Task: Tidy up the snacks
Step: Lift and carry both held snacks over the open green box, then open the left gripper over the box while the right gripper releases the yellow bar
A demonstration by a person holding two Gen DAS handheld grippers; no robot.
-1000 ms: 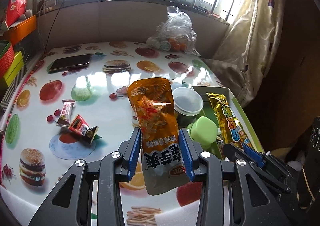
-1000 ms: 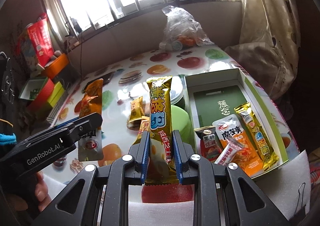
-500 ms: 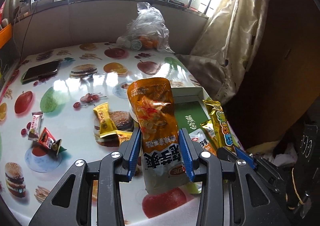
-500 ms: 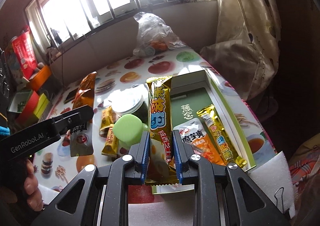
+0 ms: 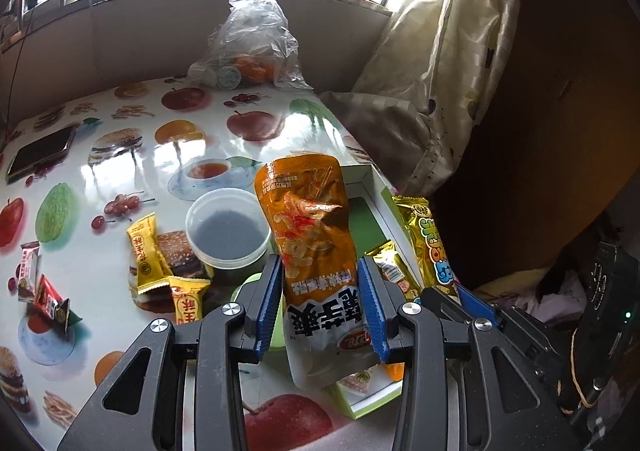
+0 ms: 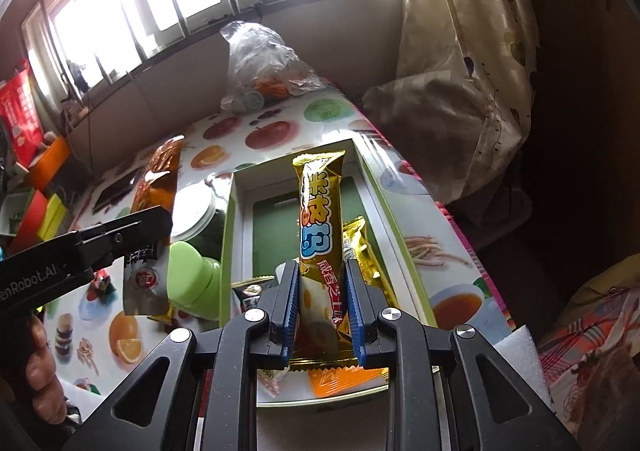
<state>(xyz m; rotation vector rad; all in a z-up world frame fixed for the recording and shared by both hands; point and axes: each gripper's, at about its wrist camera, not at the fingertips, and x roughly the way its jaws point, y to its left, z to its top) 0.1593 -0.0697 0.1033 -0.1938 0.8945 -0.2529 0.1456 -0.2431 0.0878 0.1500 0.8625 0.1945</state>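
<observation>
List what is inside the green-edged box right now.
Inside the box: a dark green card, a gold stick packet and a dark packet. The right tool and its gold snack hide the near end.

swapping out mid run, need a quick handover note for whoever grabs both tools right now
Left tool: shut on the orange pouch, held upright beside the box's left edge.
Right tool: shut on the gold stick pack, held over the box.
Done: the box already holds another gold stick and a few small packets.
Left: set both held snacks into the box, then gather the yellow candies and red packets loose on the table. A plastic tub and a green lid sit beside the box.
</observation>
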